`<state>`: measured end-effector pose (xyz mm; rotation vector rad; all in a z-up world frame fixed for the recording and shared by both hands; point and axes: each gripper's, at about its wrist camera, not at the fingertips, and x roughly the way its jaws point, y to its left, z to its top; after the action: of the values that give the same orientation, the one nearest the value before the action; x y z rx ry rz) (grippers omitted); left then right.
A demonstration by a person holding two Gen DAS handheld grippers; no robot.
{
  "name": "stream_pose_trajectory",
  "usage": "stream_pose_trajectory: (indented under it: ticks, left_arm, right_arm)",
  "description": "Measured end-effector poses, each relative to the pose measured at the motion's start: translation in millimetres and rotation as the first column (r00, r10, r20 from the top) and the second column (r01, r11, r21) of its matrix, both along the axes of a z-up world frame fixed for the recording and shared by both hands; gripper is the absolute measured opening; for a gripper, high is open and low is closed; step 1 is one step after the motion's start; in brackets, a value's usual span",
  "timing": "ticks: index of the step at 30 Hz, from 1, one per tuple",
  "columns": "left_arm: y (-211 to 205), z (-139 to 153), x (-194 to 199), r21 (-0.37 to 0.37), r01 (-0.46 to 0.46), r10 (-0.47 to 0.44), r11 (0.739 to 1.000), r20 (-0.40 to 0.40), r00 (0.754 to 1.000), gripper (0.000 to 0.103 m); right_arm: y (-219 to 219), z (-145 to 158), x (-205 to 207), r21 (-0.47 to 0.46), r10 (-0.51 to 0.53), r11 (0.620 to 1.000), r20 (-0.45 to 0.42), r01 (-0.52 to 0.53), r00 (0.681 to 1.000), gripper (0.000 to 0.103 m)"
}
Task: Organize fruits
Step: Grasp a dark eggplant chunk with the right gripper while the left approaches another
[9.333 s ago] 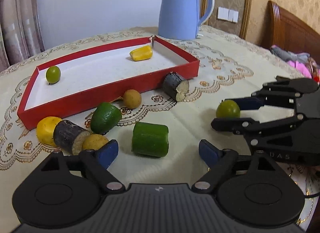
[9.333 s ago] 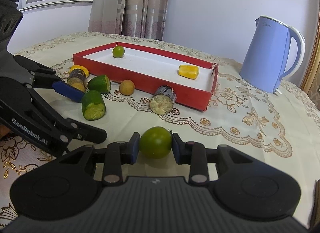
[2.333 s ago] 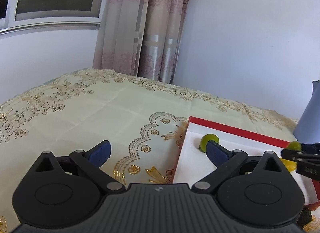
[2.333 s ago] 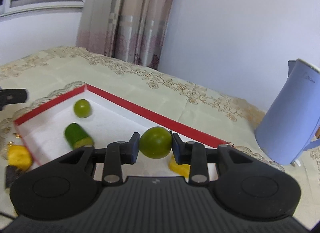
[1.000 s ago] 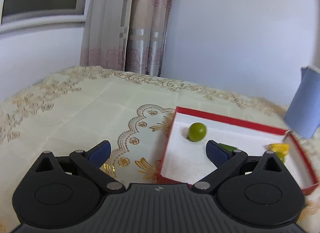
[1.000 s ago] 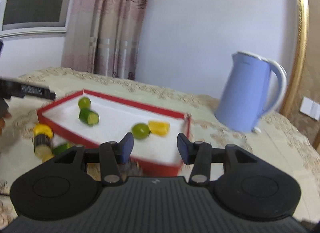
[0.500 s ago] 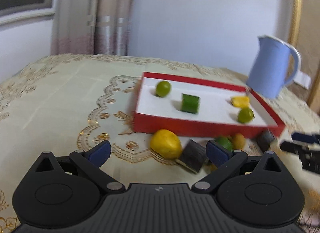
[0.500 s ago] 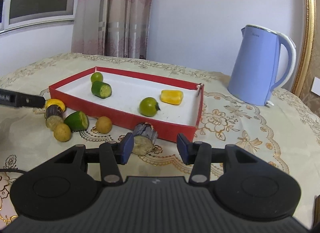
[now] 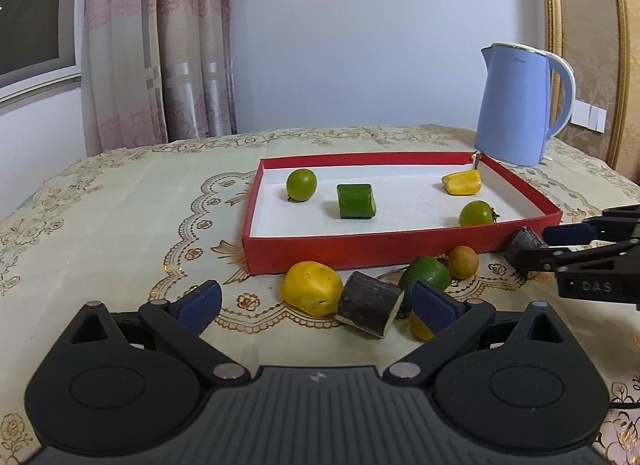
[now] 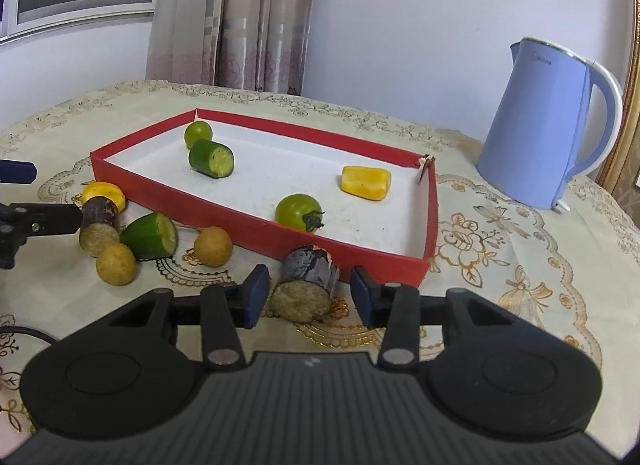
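Since the earlier frames, both grippers are coming back down toward the loose pieces in front of the tray, and the green tomato the right one was carrying is now sitting inside it.

So the tray is holding four things: that tomato, a smaller green ball, a cucumber chunk and a yellow piece. Still out on the tablecloth: two dark cane stubs, a green half, two little tan balls and a yellow fruit.

The right gripper is lining up on the near stub, which is lying just against the tray's front wall. Its jaws are closing with the stub between them, but there's a visible gap on both sides, so nothing is being gripped yet.

The left gripper is hanging wide open and empty over the cluster on the other side, with the second stub and the yellow fruit sitting between its fingers.

Looks like the step in hand is grabbing that near stub. Next it probably needs to finish the squeeze on the bark sides, lift clear of the red wall and drop it in a free patch of the tray. Being round, it could roll, so a centred grip matters.
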<state>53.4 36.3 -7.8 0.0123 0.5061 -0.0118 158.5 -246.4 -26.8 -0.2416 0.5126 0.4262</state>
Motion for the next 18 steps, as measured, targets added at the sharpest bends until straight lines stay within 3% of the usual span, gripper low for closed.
stream_pose_trajectory:
  ticks: [3, 13, 18]
  left_arm:
    - [-0.1, -0.6, 0.5, -0.004, 0.014, -0.014, 1.0, -0.002, 1.0, 0.102]
    - [-1.6, -0.1, 1.0, -0.004, 0.038, -0.038, 0.999, -0.005, 0.999, 0.102]
    - [-9.4, 0.5, 2.1, 0.019, 0.102, -0.102, 0.995, -0.008, 0.995, 0.102]
  right_arm:
    - [2.0, -2.0, 2.7, 0.0, 0.003, 1.0, -0.011, -0.003, 1.0, 0.034]
    - [0.5, -1.5, -1.3, 0.004, 0.011, 1.0, -0.011, -0.011, 1.0, 0.034]
    - [-8.0, 1.6, -11.1, 0.01, 0.016, 1.0, -0.005, -0.016, 1.0, 0.034]
